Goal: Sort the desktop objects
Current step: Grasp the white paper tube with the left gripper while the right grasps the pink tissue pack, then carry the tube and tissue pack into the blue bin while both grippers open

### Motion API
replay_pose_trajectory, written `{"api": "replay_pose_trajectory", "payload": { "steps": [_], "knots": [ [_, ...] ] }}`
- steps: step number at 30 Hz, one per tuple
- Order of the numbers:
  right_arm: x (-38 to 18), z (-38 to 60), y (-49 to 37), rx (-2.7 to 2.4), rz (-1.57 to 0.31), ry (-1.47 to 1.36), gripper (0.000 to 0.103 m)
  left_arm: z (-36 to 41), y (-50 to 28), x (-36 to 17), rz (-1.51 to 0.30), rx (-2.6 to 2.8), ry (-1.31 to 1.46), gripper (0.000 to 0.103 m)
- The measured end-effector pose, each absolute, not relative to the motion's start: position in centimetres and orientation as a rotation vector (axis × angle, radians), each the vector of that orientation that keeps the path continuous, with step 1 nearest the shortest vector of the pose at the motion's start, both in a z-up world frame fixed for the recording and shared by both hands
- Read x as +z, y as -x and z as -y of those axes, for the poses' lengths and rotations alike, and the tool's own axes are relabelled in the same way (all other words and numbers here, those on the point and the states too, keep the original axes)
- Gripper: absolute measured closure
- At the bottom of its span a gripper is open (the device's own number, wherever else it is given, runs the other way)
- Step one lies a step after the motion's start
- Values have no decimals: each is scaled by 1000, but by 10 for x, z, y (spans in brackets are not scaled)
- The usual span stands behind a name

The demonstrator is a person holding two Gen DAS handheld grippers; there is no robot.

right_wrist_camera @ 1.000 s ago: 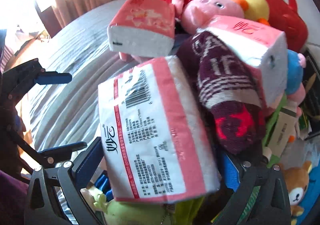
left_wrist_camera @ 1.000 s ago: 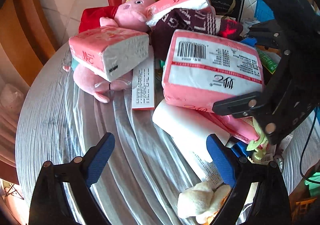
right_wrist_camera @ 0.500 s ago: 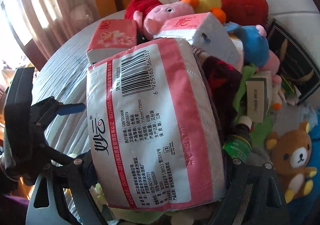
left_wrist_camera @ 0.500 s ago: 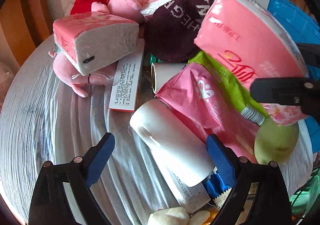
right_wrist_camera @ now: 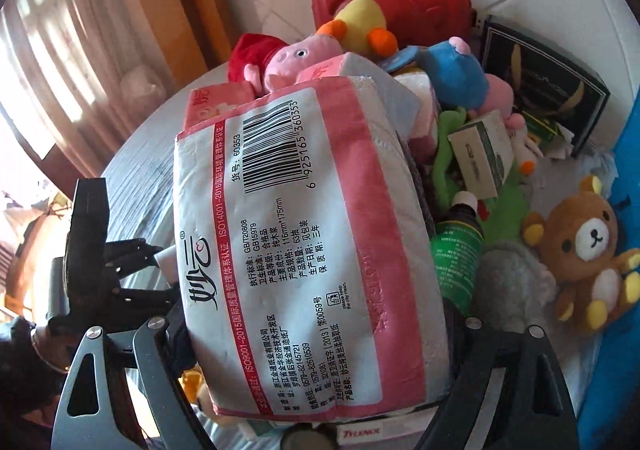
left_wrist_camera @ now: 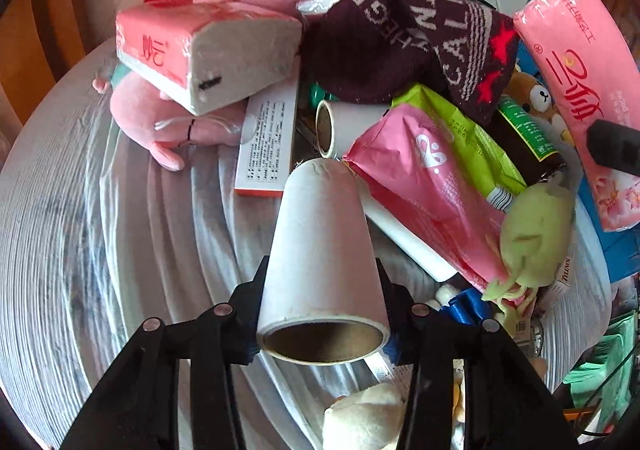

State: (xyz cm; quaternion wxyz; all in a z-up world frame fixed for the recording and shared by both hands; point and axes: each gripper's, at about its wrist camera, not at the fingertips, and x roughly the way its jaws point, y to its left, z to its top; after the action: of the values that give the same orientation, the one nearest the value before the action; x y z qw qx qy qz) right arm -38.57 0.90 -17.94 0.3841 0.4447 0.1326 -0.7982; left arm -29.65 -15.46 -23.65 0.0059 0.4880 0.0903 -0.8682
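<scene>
At lower centre the left gripper, wide apart a second ago, is closing on the white roll, apparently lifting it for sorting, while the right gripper clasps the tissue pack.

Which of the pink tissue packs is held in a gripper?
The tissue pack showing its barcode label, clamped in the right gripper; the others lie on the pile.

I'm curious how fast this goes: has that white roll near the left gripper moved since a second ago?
Yes. The white roll lay on the grey table below the pink pouch; now it is between the closing left gripper's jaws.
</scene>
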Motion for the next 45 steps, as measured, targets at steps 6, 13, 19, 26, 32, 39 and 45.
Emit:
{"api": "replay_pose_trajectory", "payload": {
  "steps": [6, 13, 19, 26, 32, 39, 45],
  "knots": [
    [-152, -7, 371, -2099, -244, -1073, 14, 169, 283, -209, -245, -2791, -1470, 59],
    [-117, -17, 351, -2198, -122, -999, 14, 153, 289, -157, -124, -2945, -1391, 59],
    [-72, -52, 325, -2356, -23, -891, 14, 106, 300, -92, 50, -3173, -1247, 59],
    [8, -148, 285, -2647, 79, -675, 14, 6, 317, -15, 252, -3488, -1027, 59],
    [59, -266, 263, -2939, 143, -542, 14, -114, 336, 37, 367, -3706, -872, 59],
    [77, -387, 280, -3138, 198, -573, 14, -242, 370, 66, 418, -3829, -802, 59],
    [77, -457, 322, -3206, 263, -651, 9, -314, 405, 86, 440, -3770, -739, 50]
  ]
}}
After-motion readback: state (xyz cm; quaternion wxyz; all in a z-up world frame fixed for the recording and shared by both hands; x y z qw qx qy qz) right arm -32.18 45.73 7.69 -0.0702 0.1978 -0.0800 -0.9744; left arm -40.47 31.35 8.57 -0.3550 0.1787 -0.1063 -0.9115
